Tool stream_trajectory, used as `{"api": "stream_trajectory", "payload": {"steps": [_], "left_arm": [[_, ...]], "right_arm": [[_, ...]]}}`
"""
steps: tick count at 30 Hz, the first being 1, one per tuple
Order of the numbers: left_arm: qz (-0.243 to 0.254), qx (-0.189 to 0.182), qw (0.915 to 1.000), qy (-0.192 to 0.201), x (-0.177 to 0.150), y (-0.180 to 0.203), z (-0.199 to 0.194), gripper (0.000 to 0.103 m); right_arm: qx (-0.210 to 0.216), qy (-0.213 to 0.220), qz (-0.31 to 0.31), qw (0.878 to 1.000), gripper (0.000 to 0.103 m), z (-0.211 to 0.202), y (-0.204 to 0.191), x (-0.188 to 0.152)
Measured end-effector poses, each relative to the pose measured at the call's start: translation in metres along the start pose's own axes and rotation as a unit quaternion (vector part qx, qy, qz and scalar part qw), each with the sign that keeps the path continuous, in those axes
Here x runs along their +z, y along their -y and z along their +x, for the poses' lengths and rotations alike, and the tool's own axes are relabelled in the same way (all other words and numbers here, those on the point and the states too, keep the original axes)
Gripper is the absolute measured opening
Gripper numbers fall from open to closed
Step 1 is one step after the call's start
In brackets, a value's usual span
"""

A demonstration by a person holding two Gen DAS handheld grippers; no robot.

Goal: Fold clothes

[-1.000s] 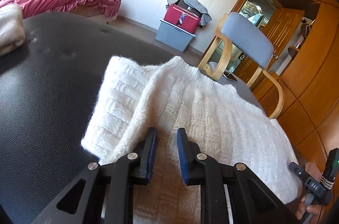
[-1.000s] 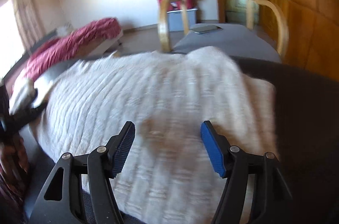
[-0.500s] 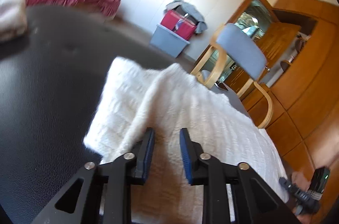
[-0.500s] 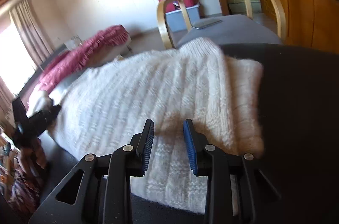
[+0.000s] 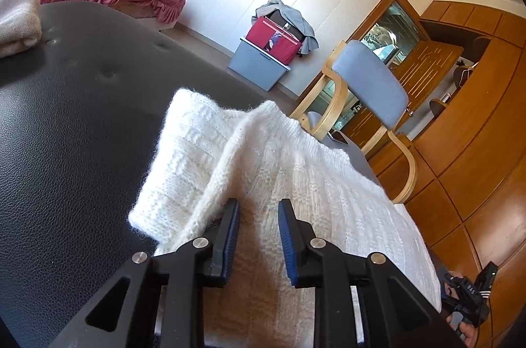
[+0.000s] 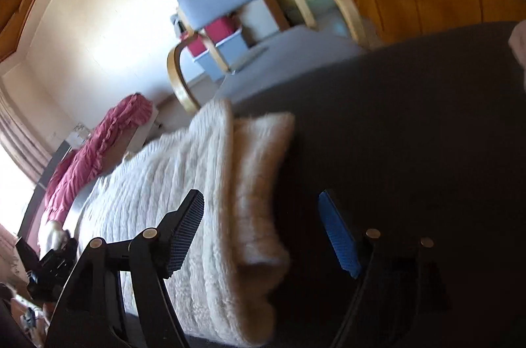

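Both tongs just widened, left tongs (image 5: 256, 233) over sweater (image 5: 279, 170), right tongs (image 6: 263, 233) rolled.

1. The left gripper (image 5: 255, 236) has two black plastic fingers with blue ridged pads (image 5: 231, 236).
2. Round silver screws (image 5: 199, 242) sit on its arms.
3. The right gripper (image 6: 263, 236) looks the same.

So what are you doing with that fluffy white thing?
A person is folding a white sweater on a black table, with tongs in each hand. The left tongs hover over the sweater, jaws apart and just opening, gripping nothing. The right tongs have just opened wide by the sweater's folded edge.
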State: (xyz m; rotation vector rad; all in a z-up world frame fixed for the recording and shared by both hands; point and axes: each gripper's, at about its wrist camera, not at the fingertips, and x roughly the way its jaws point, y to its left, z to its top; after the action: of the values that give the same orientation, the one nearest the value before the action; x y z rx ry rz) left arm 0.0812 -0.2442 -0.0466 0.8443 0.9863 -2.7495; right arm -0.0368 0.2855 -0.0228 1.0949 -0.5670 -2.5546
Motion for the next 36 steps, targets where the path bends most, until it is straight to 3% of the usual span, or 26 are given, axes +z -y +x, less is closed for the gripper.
{"api": "stream_trajectory", "payload": {"steps": [3, 5, 7, 8, 9, 10, 12, 15, 20, 21, 22, 24, 28, 31, 36], "left_arm": [[0.0, 0.0, 1.0, 0.0, 0.0, 0.0, 0.0, 0.023], [0.001, 0.0, 1.0, 0.0, 0.0, 0.0, -0.001, 0.023], [0.003, 0.0, 1.0, 0.003, 0.0, 0.001, -0.002, 0.024], [0.004, 0.0, 1.0, 0.004, 0.0, 0.002, -0.002, 0.024], [0.007, 0.0, 0.9999, 0.008, 0.0, 0.003, -0.004, 0.024], [0.01, 0.0, 0.9999, 0.011, 0.0, 0.004, -0.005, 0.024], [0.021, 0.011, 0.9996, 0.016, 0.001, 0.009, -0.008, 0.024], [0.041, 0.037, 0.9984, 0.015, -0.003, 0.027, -0.012, 0.024], [0.117, 0.004, 0.9931, 0.008, -0.031, 0.097, -0.013, 0.024], [0.143, -0.004, 0.9897, 0.01, -0.04, 0.116, -0.012, 0.023], [0.174, -0.009, 0.9846, 0.011, -0.051, 0.134, -0.011, 0.014], [0.237, -0.011, 0.9715, 0.011, -0.072, 0.164, -0.009, 0.011], [0.292, 0.004, 0.9562, 0.018, -0.088, 0.191, -0.007, 0.008], [0.285, -0.004, 0.9579, -0.033, -0.086, 0.188, 0.01, 0.005], [0.232, -0.014, 0.963, -0.137, -0.082, 0.17, 0.05, 0.005]], "right_arm": [[0.01, -0.023, -0.005, 1.0, 0.077, 0.009, -0.003, -0.003], [0.051, -0.03, -0.003, 0.998, 0.077, 0.011, -0.006, -0.007], [0.059, -0.031, 0.002, 0.998, 0.075, 0.013, -0.006, -0.008], [0.061, -0.031, 0.005, 0.998, 0.063, 0.013, -0.005, -0.008], [0.072, -0.035, 0.017, 0.997, 0.035, 0.016, -0.001, -0.008], [0.089, -0.041, 0.034, 0.995, 0.027, 0.019, 0.004, -0.009], [0.117, -0.046, 0.065, 0.99, 0.025, 0.021, 0.015, -0.009], [0.117, -0.044, 0.062, 0.99, 0.025, 0.02, 0.013, -0.01], [0.123, -0.043, 0.068, 0.989, 0.025, 0.02, 0.013, -0.012], [0.123, -0.043, 0.068, 0.989, 0.025, 0.02, 0.013, -0.011], [0.123, -0.043, 0.068, 0.989, 0.025, 0.02, 0.014, -0.01], [0.125, -0.043, 0.071, 0.989, 0.025, 0.02, 0.016, -0.011], [0.125, -0.044, 0.071, 0.989, 0.025, 0.021, 0.017, -0.007], [0.125, -0.043, 0.071, 0.989, 0.025, 0.023, 0.017, -0.006], [0.128, -0.041, 0.075, 0.988, 0.025, 0.026, 0.014, -0.004]]}}
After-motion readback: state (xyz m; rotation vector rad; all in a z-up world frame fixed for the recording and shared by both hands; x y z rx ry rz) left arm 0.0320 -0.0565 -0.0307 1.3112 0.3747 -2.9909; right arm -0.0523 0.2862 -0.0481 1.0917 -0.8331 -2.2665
